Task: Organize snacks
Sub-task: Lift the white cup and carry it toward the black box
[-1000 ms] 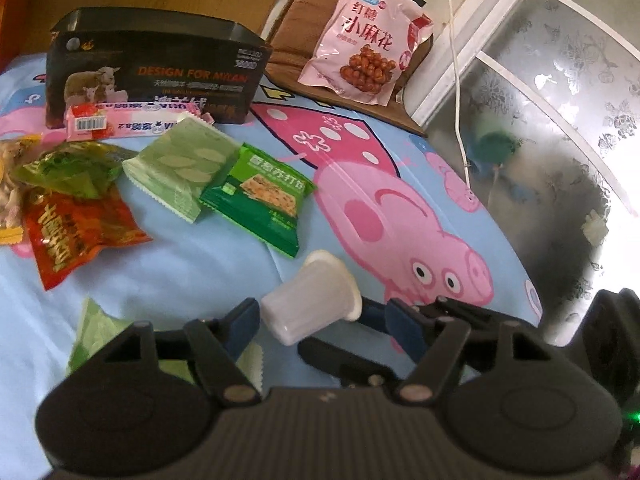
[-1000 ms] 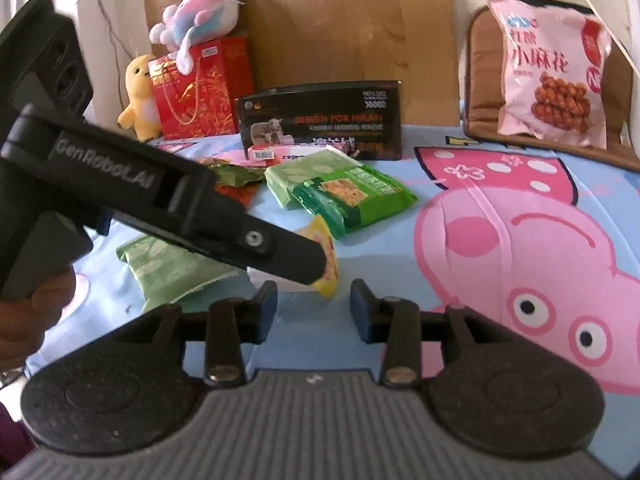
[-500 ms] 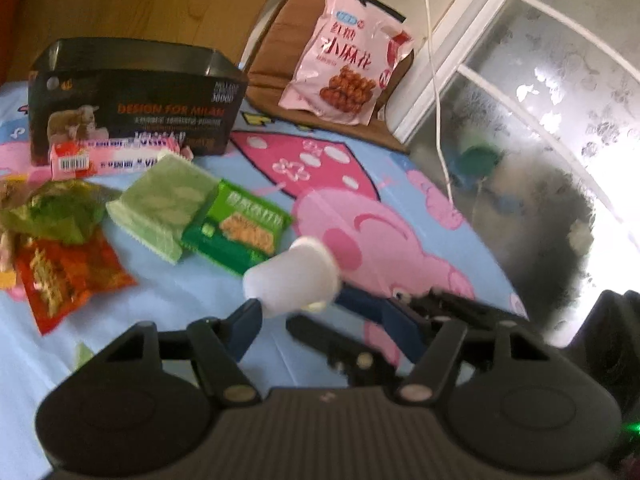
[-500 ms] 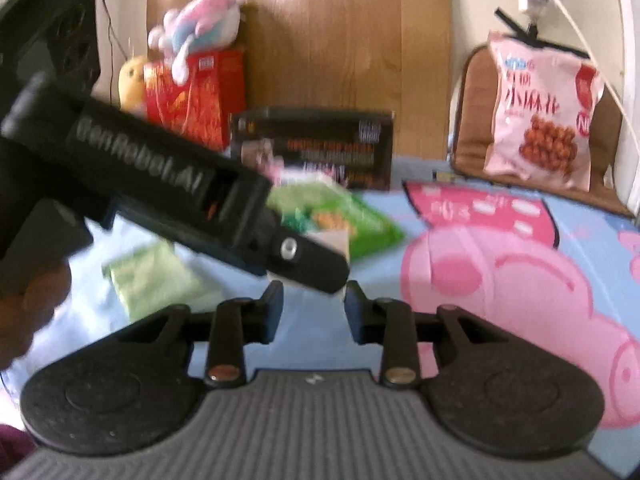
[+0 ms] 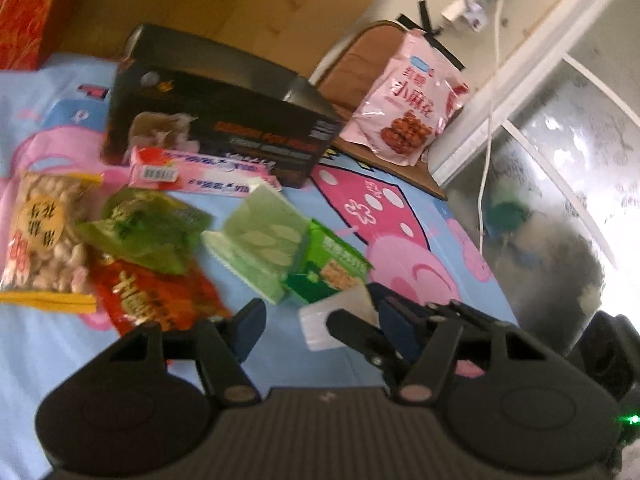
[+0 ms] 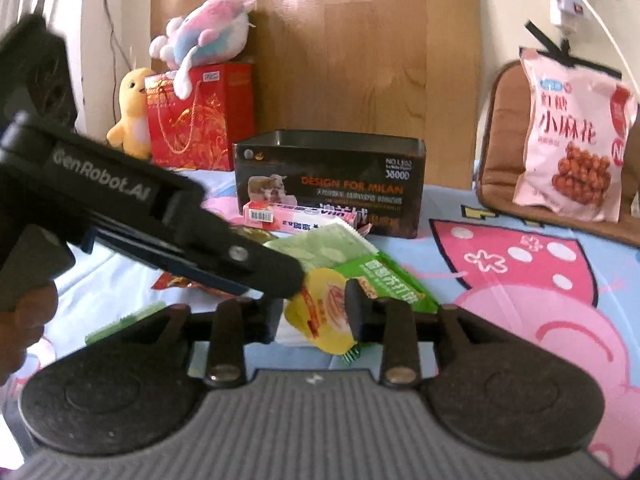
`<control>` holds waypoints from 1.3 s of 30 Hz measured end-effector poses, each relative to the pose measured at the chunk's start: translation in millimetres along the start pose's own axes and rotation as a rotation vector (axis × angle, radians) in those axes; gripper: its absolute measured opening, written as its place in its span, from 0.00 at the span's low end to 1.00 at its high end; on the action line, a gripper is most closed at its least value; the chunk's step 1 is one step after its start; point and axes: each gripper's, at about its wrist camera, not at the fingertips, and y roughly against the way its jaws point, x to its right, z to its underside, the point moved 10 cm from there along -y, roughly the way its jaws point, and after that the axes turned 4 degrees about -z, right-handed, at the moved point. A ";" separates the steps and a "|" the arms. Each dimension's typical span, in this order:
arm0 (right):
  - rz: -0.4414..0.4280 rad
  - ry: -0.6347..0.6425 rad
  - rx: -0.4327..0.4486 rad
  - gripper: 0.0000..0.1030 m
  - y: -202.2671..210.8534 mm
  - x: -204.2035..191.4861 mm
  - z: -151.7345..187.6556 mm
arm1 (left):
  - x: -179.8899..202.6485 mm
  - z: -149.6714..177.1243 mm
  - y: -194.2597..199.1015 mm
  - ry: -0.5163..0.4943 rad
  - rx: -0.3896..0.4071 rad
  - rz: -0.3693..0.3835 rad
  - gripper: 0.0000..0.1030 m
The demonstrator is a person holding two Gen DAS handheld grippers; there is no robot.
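Left wrist view: snack packets (image 5: 260, 240) lie loose before the black box (image 5: 224, 128), none visibly inside, so sorting has barely begun. A jelly cup (image 5: 320, 324) hangs before that box. The right hand-held gripper (image 6: 316, 312) pinches it with opening jaws, and the left hand-held gripper (image 5: 318, 308) closes around it, not yet gripping.

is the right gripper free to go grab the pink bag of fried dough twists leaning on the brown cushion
Probably not yet: the right gripper has a yellow-lidded jelly cup between its opening jaws. Otherwise the way to the pink bag looks clear.

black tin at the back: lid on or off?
Off. The black tin shows an open top rim with inner wall visible in both wrist views; contents cannot be seen.
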 end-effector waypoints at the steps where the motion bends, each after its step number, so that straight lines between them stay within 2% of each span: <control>1: -0.004 -0.013 -0.003 0.43 1.0 1.3 1.2 | -1.2 0.4 -0.5 0.007 -0.003 0.003 0.62; 5: -0.017 -0.059 -0.018 0.55 4.5 6.3 10.3 | 7.3 3.6 -6.4 0.001 -0.021 0.030 0.66; 9: -0.037 -0.093 -0.053 0.58 0.8 6.4 19.0 | 22.9 15.9 -18.7 -0.051 -0.062 0.031 0.65; 12: -0.053 -0.095 -0.099 0.60 -3.7 2.3 25.0 | 23.5 25.2 -27.3 -0.048 -0.088 0.024 0.64; 14: -0.048 -0.071 -0.096 0.59 -1.7 -1.2 27.0 | 23.8 26.7 -26.1 -0.052 -0.082 0.019 0.63; 16: -0.043 -0.052 -0.095 0.57 0.4 -4.4 28.6 | 22.8 27.8 -25.4 -0.047 -0.084 0.016 0.55; 17: -0.029 -0.039 -0.096 0.49 0.6 -4.7 29.2 | 22.3 28.6 -25.5 -0.047 -0.085 0.010 0.54; 21: -0.022 -0.033 -0.093 0.48 3.8 -8.1 27.1 | 23.6 23.9 -19.0 -0.044 -0.077 0.005 0.54; 27: -0.049 -0.025 -0.082 0.48 4.1 -9.2 -6.6 | 24.1 -4.5 2.8 -0.009 -0.046 0.063 0.54; 30: -0.057 -0.029 -0.100 0.48 2.5 -8.0 -18.0 | 23.3 -14.0 5.4 0.011 -0.069 0.106 0.55; 33: -0.048 -0.062 -0.113 0.48 5.1 -6.5 -16.4 | 24.7 -8.8 2.3 0.011 -0.097 0.135 0.55; 39: 0.054 -0.038 -0.131 0.48 24.7 -9.0 7.8 | 40.5 17.6 -12.2 -0.012 -0.172 0.179 0.55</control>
